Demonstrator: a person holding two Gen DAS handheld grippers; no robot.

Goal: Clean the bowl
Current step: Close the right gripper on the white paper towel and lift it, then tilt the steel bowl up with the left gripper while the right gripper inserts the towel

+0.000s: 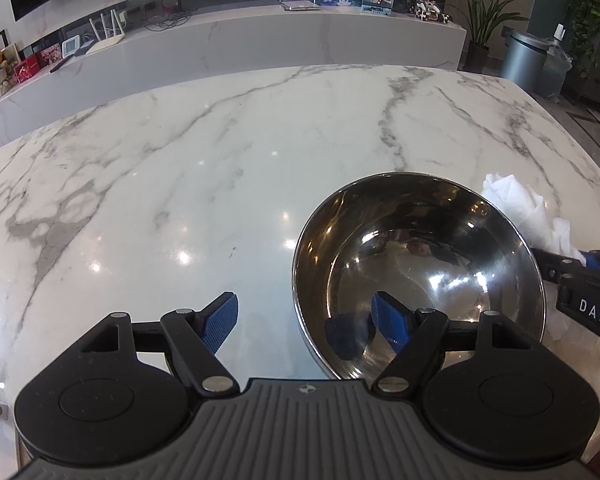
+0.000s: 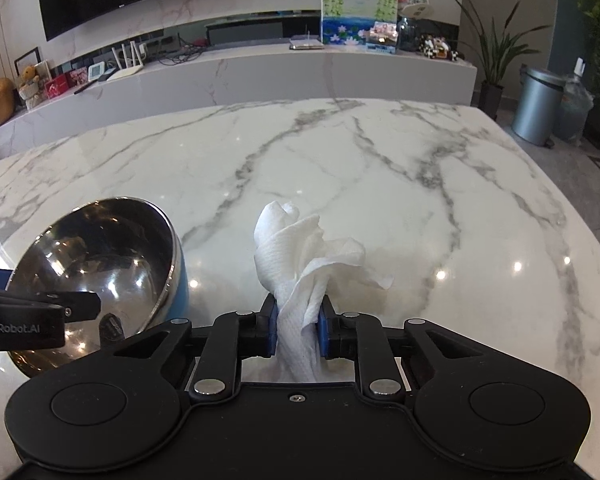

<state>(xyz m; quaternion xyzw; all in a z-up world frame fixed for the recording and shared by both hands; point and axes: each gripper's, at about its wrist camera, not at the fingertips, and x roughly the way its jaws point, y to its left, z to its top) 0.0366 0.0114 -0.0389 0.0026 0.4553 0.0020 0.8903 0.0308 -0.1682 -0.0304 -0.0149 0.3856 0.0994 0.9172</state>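
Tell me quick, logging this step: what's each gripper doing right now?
Left gripper: open, one finger over the bowl rim, gripping nothing.
Right gripper: closed on the paper towel.

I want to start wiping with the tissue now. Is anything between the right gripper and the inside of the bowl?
Nothing visible blocks it. The right gripper holds the paper towel just right of the bowl, whose open mouth tilts up. The left gripper straddles the bowl's near rim, on the far side from the towel.

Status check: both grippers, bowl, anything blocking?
Left gripper open, straddling near rim of the tilted blue-sided steel bowl. Right gripper shut on crumpled white paper towel, beside bowl. Marble table: nothing blocking.
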